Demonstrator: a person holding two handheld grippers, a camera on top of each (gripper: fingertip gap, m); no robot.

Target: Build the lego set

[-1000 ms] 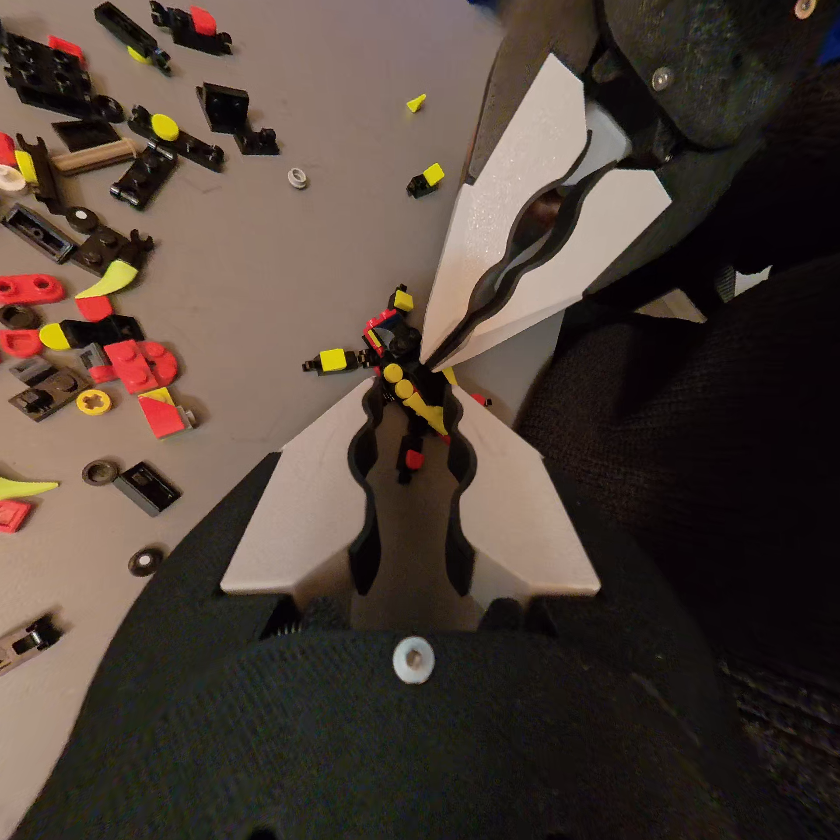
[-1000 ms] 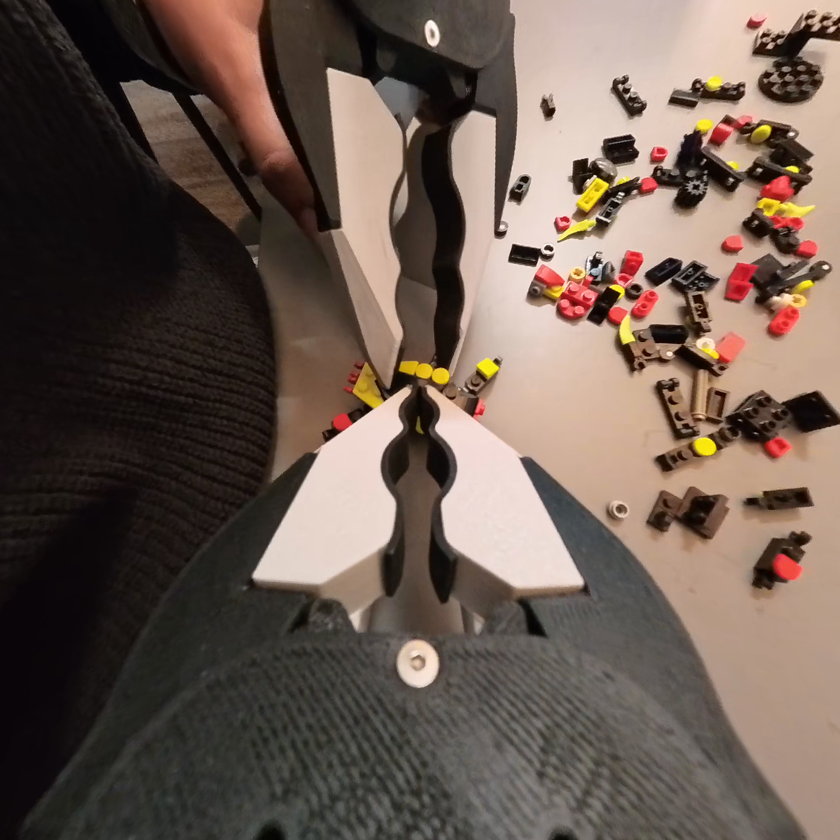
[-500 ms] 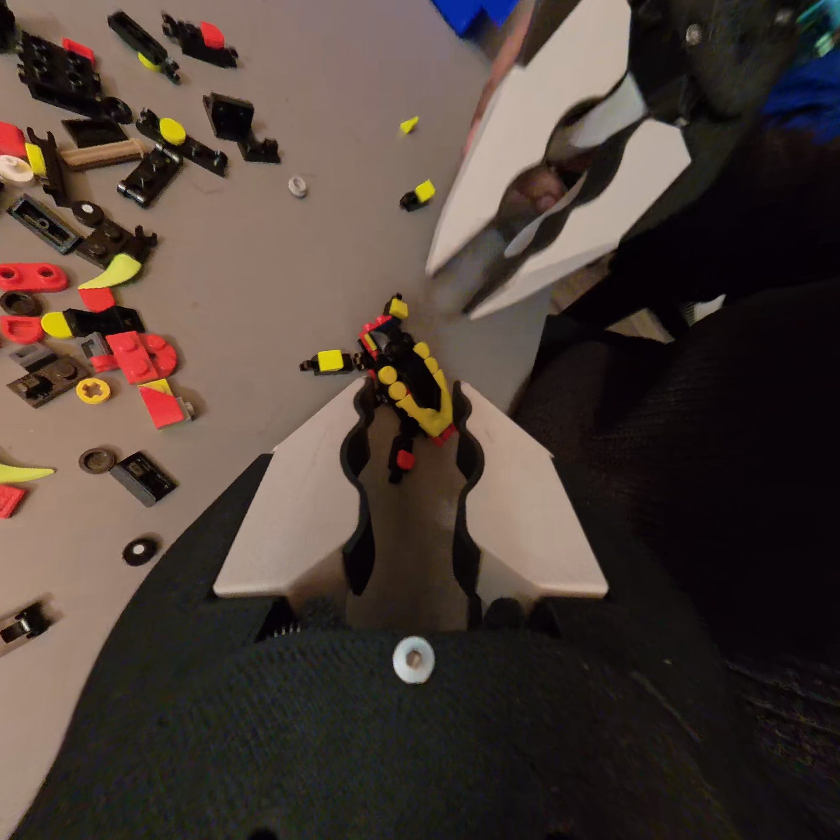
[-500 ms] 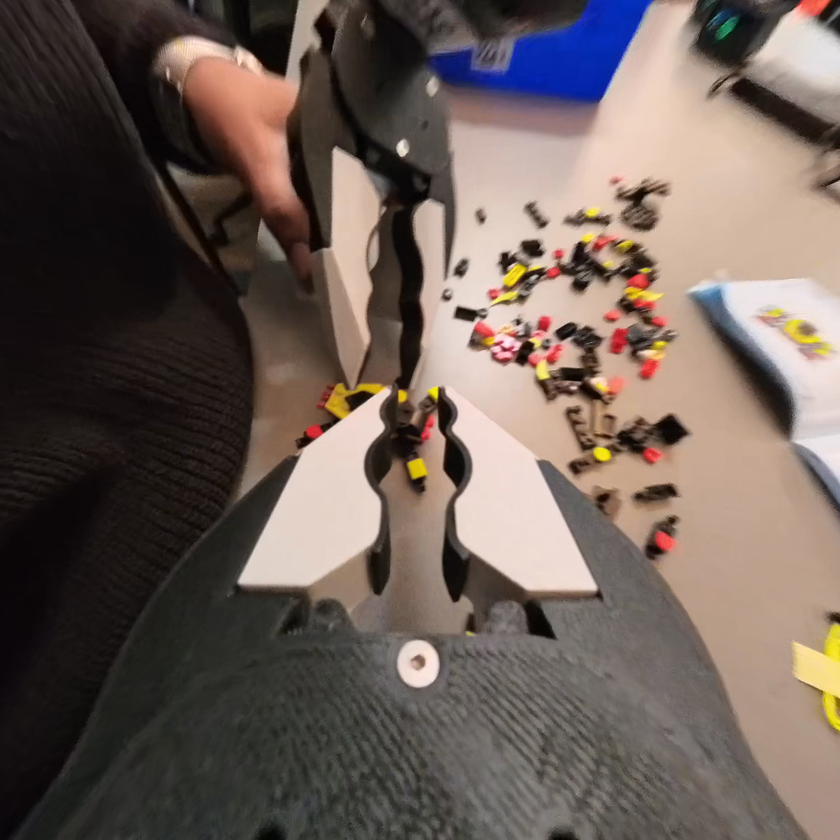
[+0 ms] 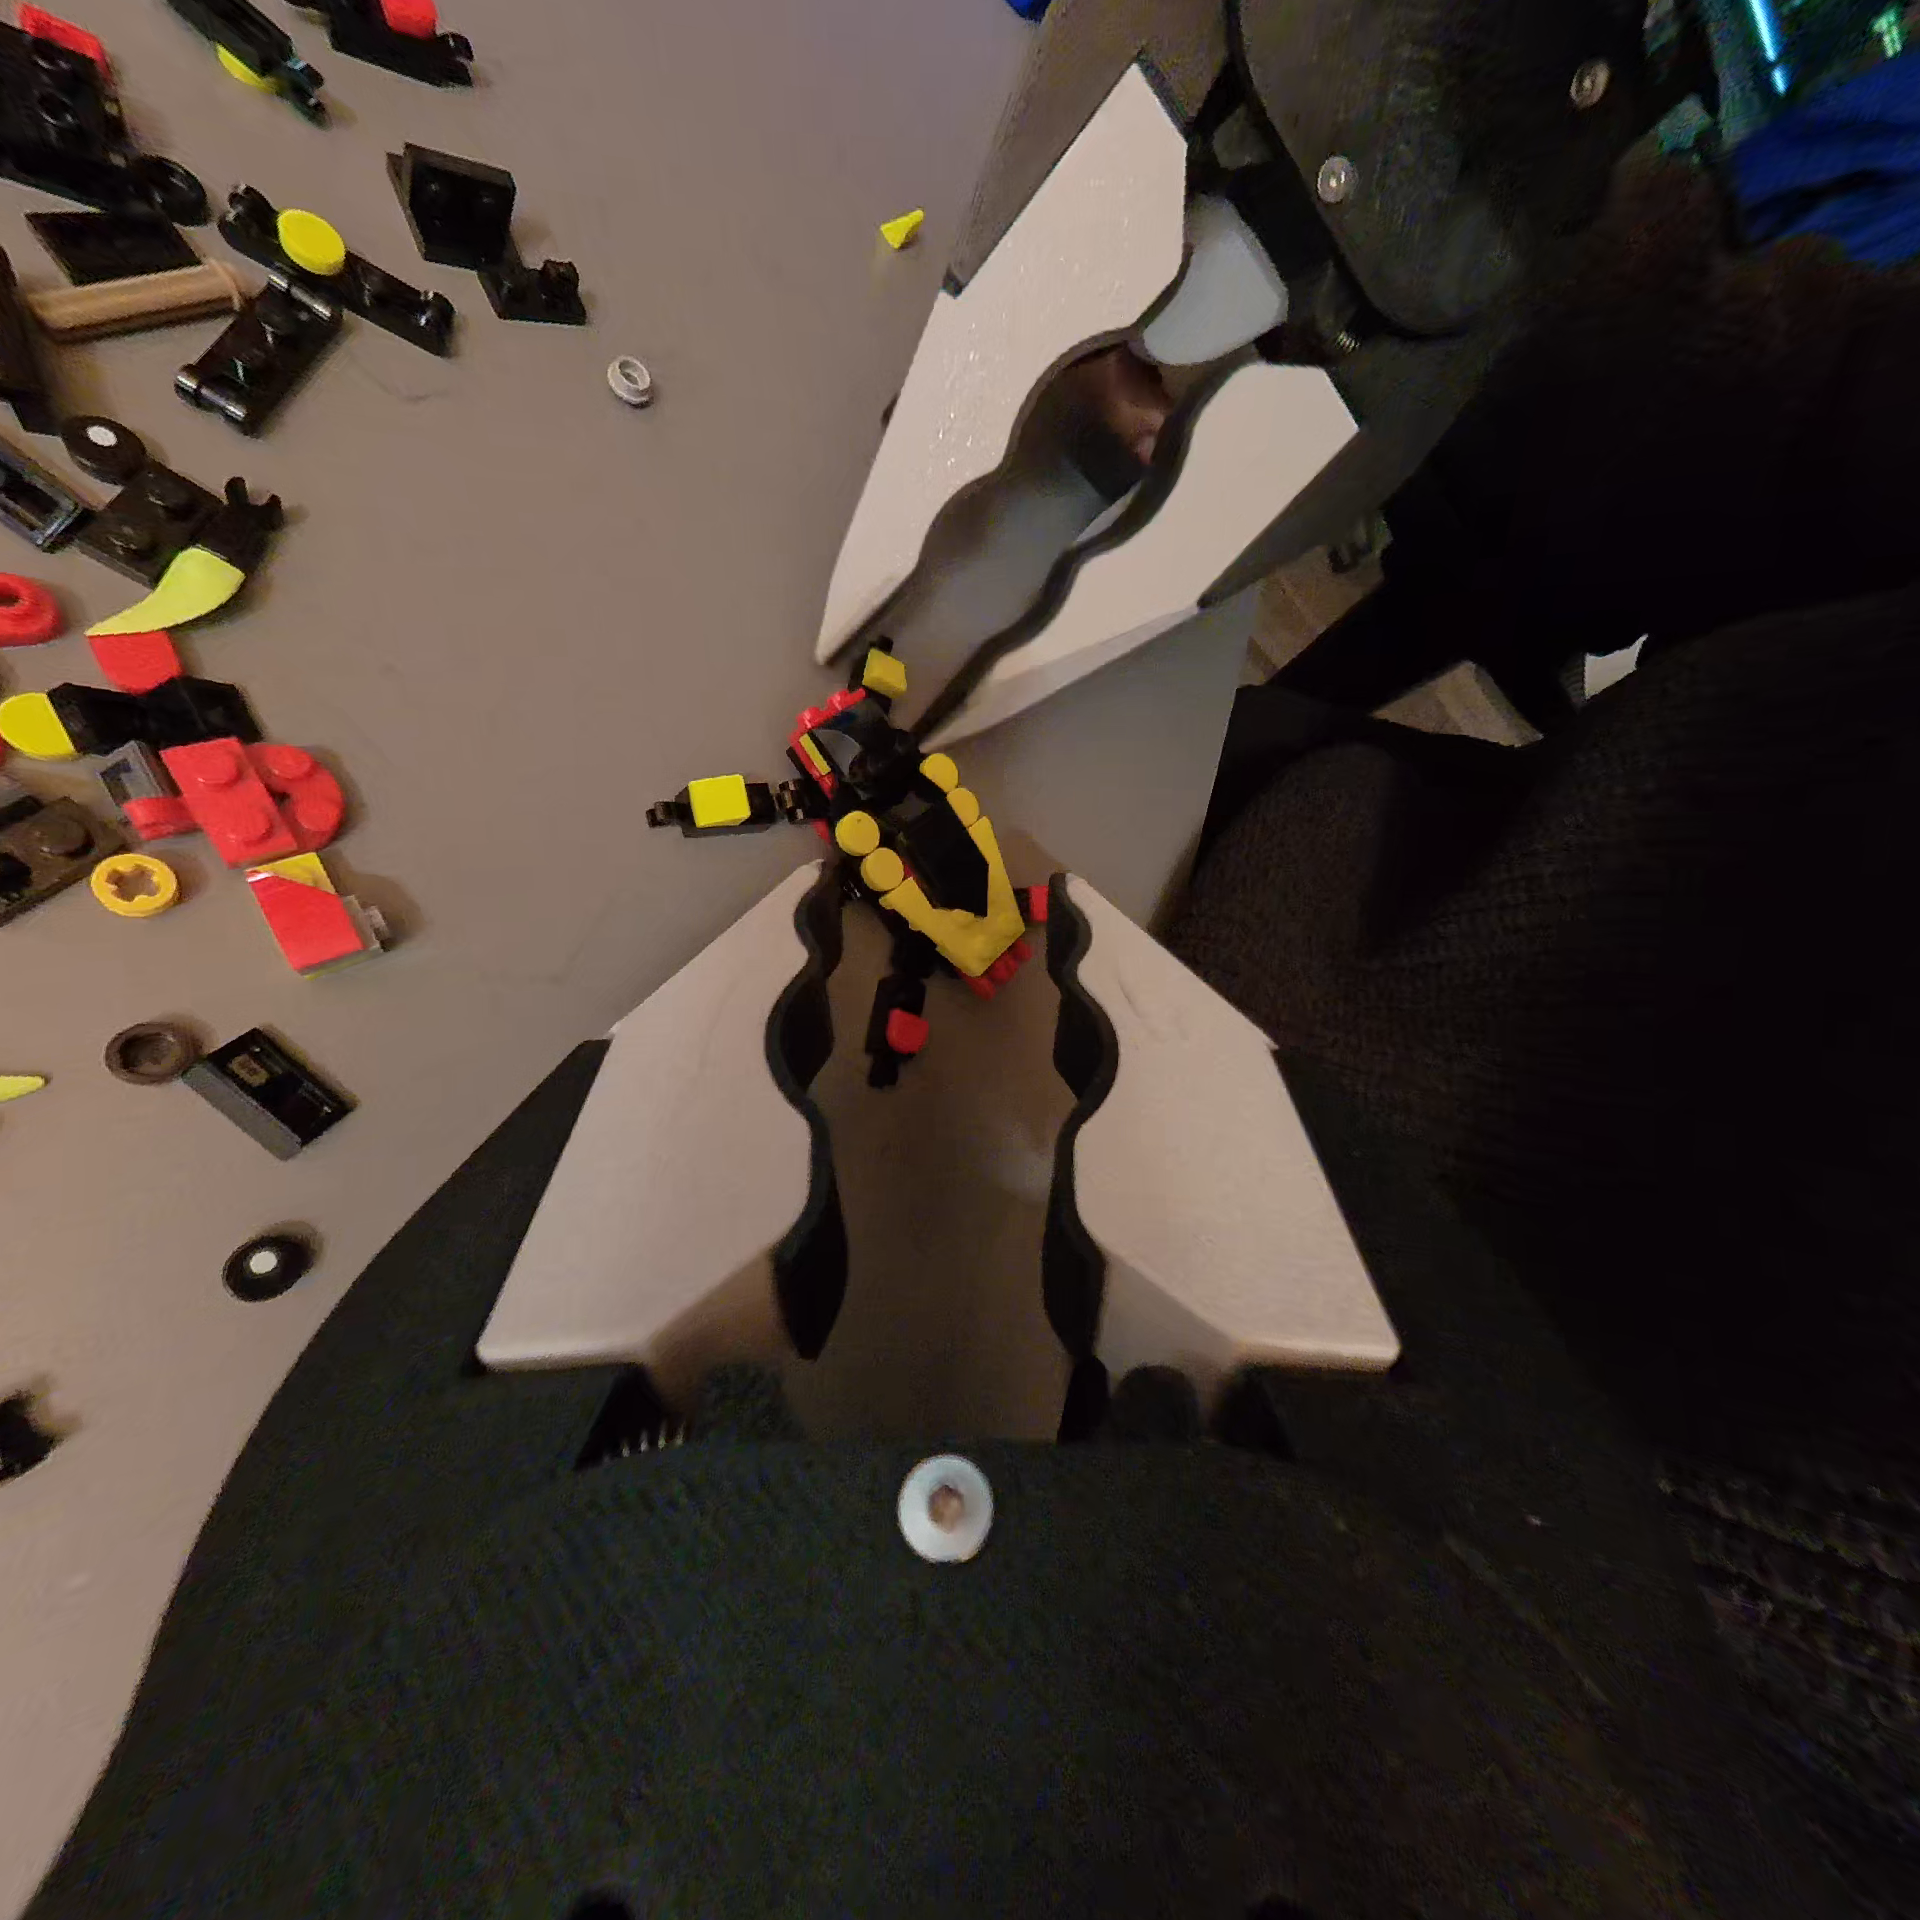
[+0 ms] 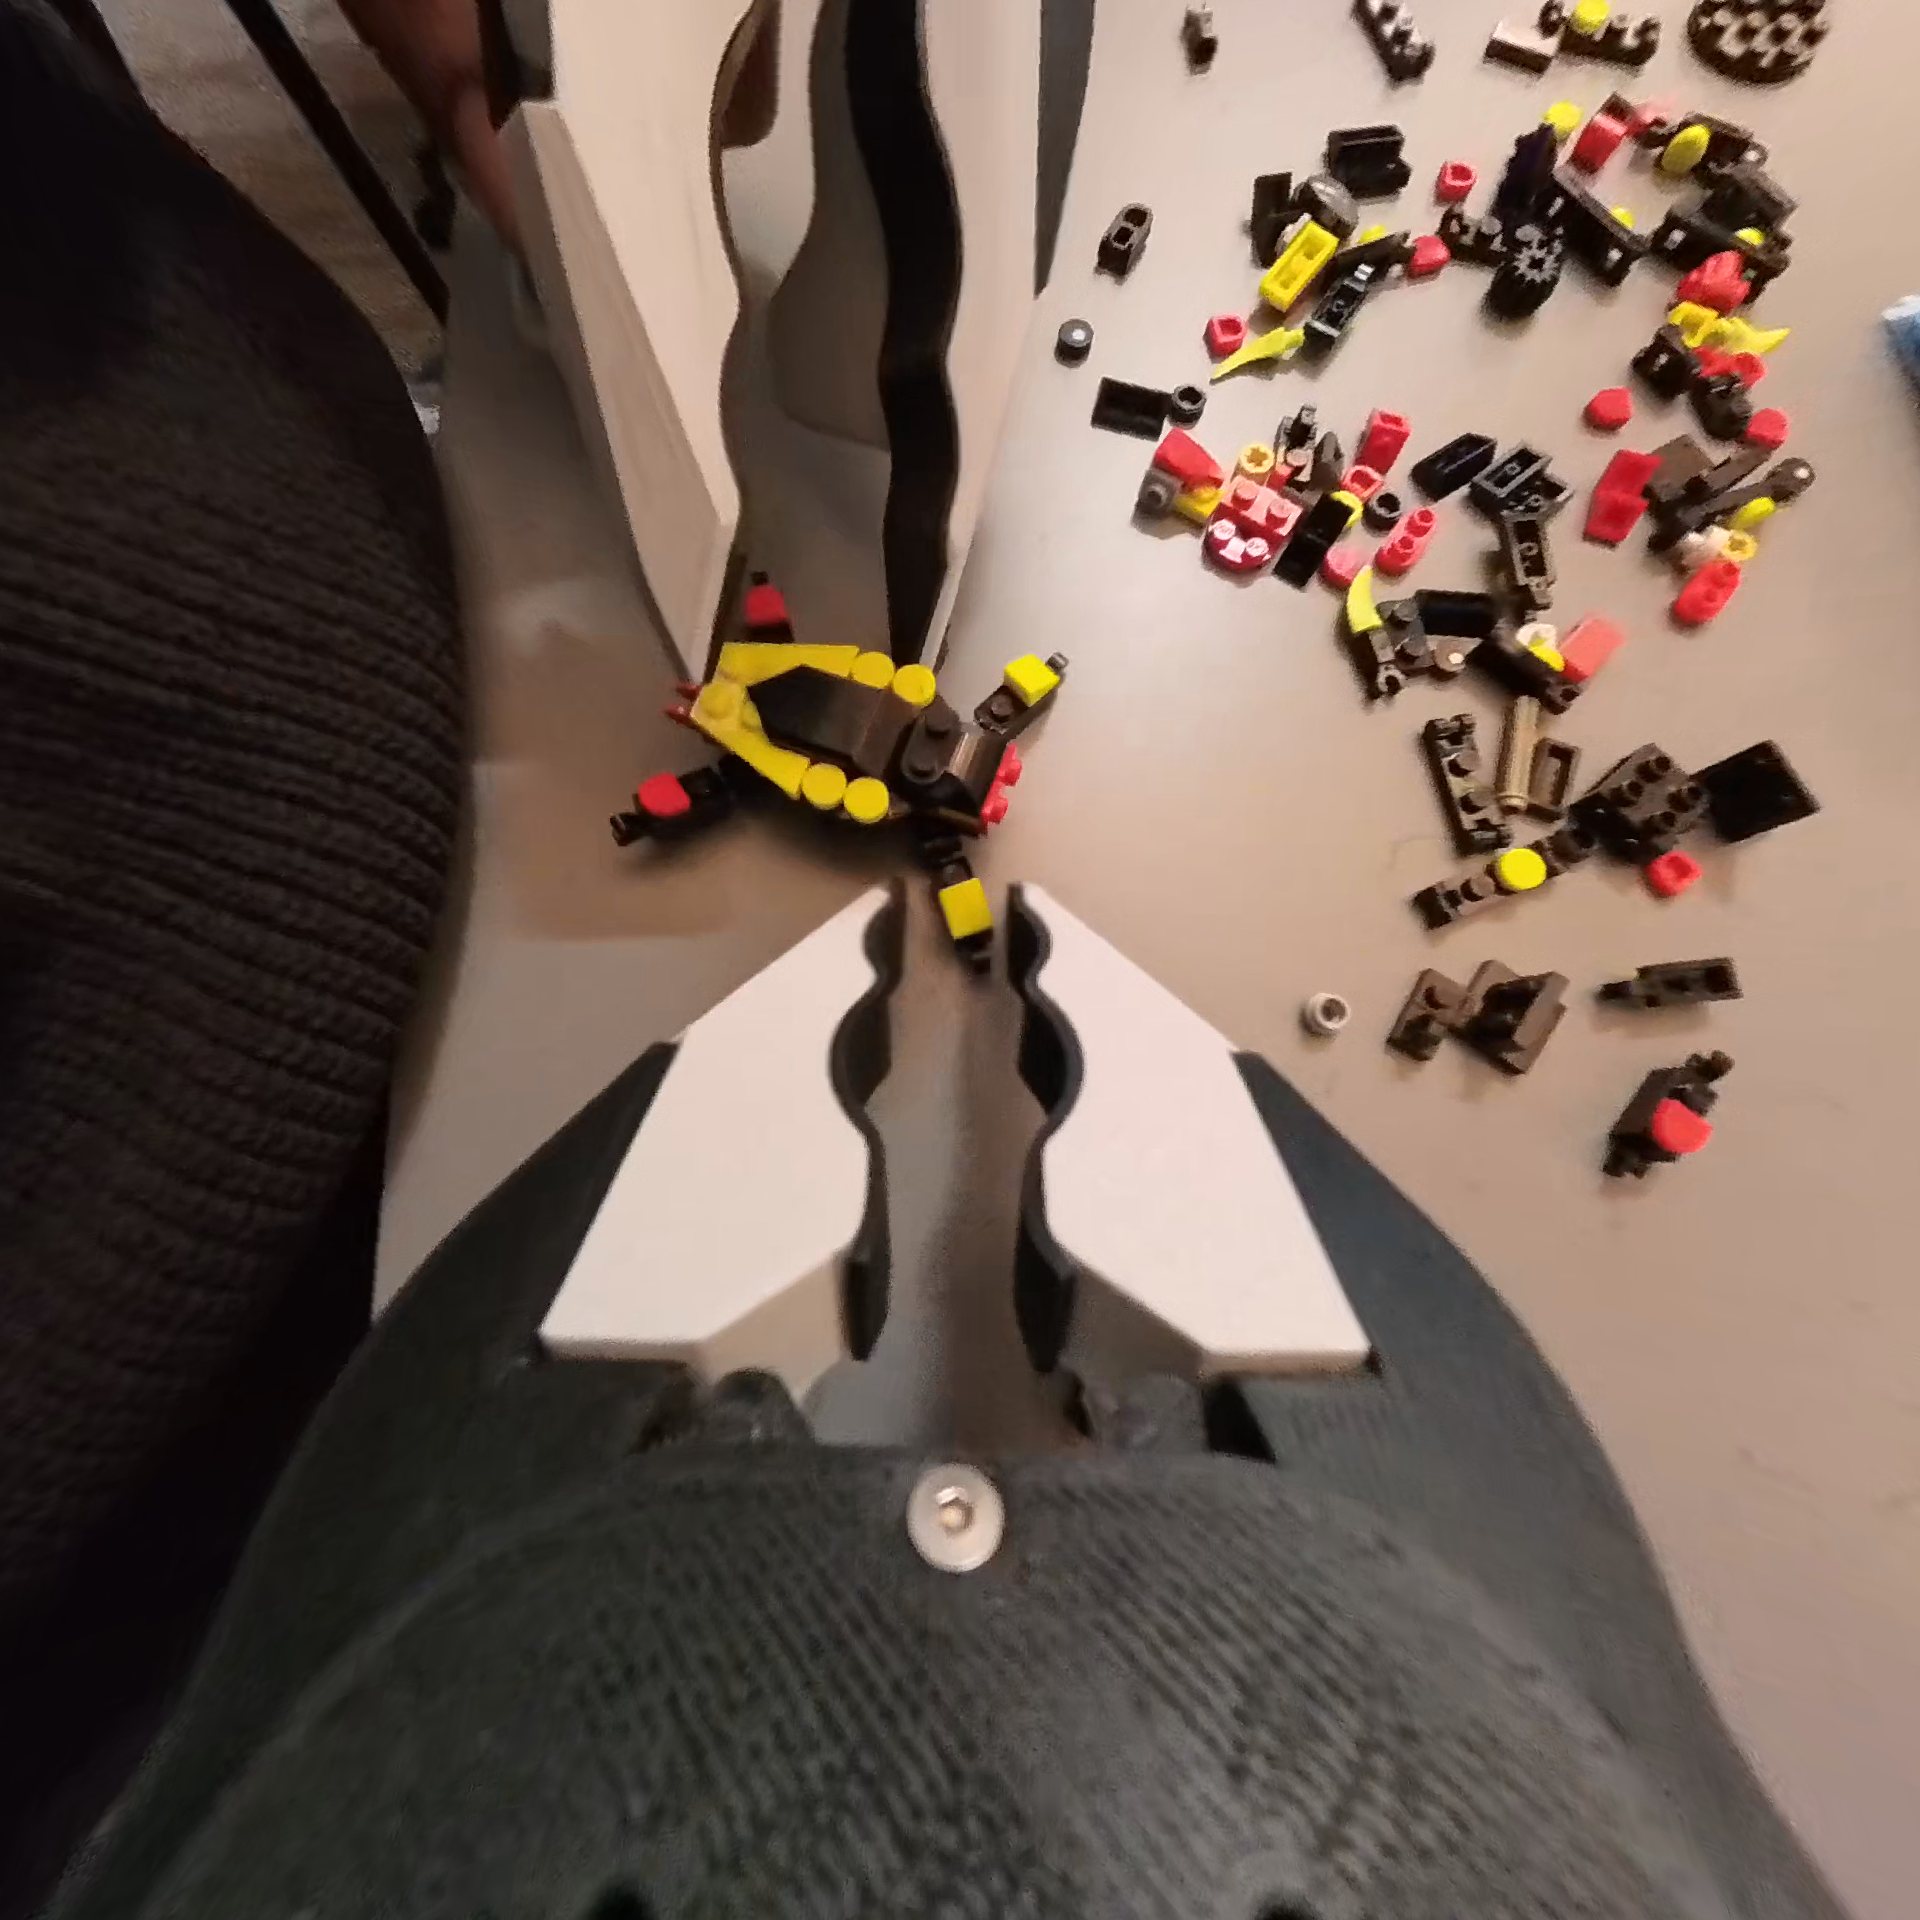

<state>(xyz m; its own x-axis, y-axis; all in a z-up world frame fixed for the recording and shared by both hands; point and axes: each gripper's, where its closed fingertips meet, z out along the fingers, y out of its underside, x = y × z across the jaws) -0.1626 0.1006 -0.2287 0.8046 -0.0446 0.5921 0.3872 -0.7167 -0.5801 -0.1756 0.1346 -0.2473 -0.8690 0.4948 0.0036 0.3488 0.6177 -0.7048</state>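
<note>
The small black, yellow and red lego model (image 5: 914, 862) lies on the grey table (image 5: 623, 582) near its edge. My left gripper (image 5: 940, 883) is open, its tips on either side of the model's yellow rear end. My right gripper (image 6: 954, 891) is open, and a yellow-tipped leg (image 6: 961, 906) of the model (image 6: 821, 727) lies between its tips. Each gripper also shows in the other's view: the right one (image 5: 883, 691) at the model's far end, the left one (image 6: 810, 655) behind the model. Neither visibly clamps the model.
Many loose black, red and yellow pieces (image 5: 239, 800) are scattered left of the model in the left wrist view and to the right (image 6: 1507, 520) in the right wrist view. Dark knit clothing (image 5: 1558, 1039) lies past the table edge beside the model. A hand (image 6: 468, 114) holds the left gripper. Left tips to right tips: about 5 cm.
The right gripper went from shut at the model to open, lifted away and came back low at the yellow leg. The left gripper's jaws have widened. The model stays on the table.
</note>
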